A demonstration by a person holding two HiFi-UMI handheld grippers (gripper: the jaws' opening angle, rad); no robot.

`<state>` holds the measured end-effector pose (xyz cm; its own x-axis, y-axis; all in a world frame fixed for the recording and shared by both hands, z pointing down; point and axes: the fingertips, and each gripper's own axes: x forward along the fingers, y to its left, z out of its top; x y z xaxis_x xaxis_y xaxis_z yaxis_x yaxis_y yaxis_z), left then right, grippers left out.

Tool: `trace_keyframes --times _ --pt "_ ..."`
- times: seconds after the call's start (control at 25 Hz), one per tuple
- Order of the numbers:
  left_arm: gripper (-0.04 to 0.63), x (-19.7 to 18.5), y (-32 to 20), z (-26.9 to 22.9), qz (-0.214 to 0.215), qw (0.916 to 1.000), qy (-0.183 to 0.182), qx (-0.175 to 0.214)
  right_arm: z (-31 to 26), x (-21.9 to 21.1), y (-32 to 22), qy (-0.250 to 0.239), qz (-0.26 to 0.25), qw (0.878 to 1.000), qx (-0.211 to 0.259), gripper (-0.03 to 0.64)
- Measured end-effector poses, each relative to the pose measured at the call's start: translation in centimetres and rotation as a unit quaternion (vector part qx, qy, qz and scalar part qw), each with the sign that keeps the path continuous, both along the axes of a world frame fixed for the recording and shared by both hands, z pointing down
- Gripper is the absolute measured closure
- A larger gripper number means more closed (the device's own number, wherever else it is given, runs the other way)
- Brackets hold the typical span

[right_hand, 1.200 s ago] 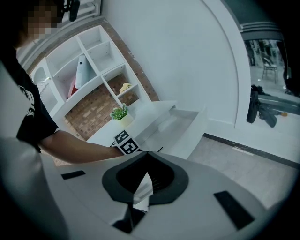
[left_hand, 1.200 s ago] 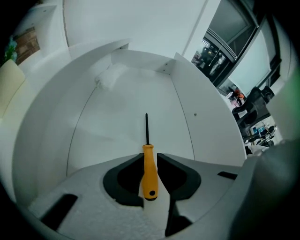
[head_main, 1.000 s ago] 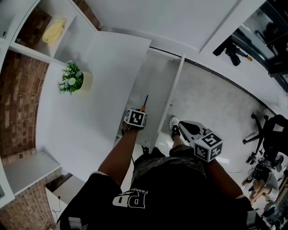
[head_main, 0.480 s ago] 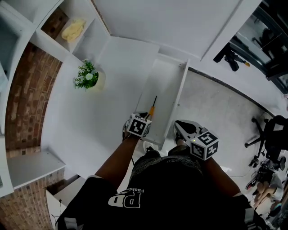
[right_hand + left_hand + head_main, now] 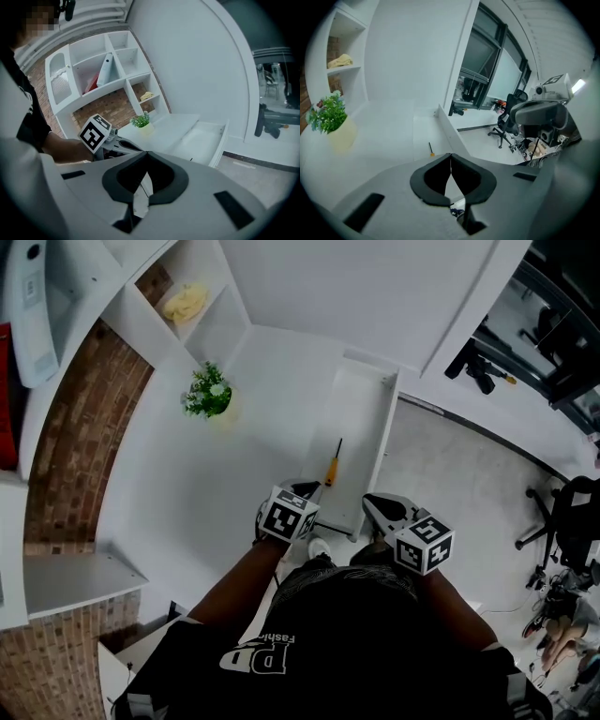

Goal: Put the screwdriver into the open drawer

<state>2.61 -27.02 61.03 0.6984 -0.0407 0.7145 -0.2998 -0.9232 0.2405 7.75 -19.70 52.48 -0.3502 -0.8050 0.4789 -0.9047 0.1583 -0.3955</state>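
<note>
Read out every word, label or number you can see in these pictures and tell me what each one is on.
"Fashi": small white print on the person's black shirt, with the rest hidden by a fold.
"DP": large white letters on the same shirt. This reading is uncertain.
Left claw's cube and right claw's cube: black-and-white square patterns only, no letters.
Nothing else is readable.

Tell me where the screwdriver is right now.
Head view, centre: the screwdriver lies inside the open drawer, near its left edge, just ahead of the shut left tool.
</note>
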Motion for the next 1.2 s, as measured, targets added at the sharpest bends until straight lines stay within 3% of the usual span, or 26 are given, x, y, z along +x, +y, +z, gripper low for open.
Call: trace_keyframes --times 0.2,0.4,0.84,1.2 --pt "0.577 -2.2 1.5 -4.2 0.004 0.9986 0.053 0.004 -1.4 -1.3 0.6 0.018 0.002 1.0 0.019 0.611" --pt "0.577 -3.7 3.3 -5.7 -0.005 0.9975 0.07 0.011 -2.6 -1.8 0.7 0.022 -0.01 0.999 0.036 0.611" --pt "0.577 -7.1 7.9 -10.3 -0.108 0.9861 0.12 0.037 -4.8 -2.0 4.1 0.037 -0.083 0.993 0.075 0.612" --pt "0.577 -4.1 17.8 -11.7 -0.19 0.9692 0.147 0.054 -5.7 1.7 13.8 0.025 -0.12 0.988 0.094 0.612"
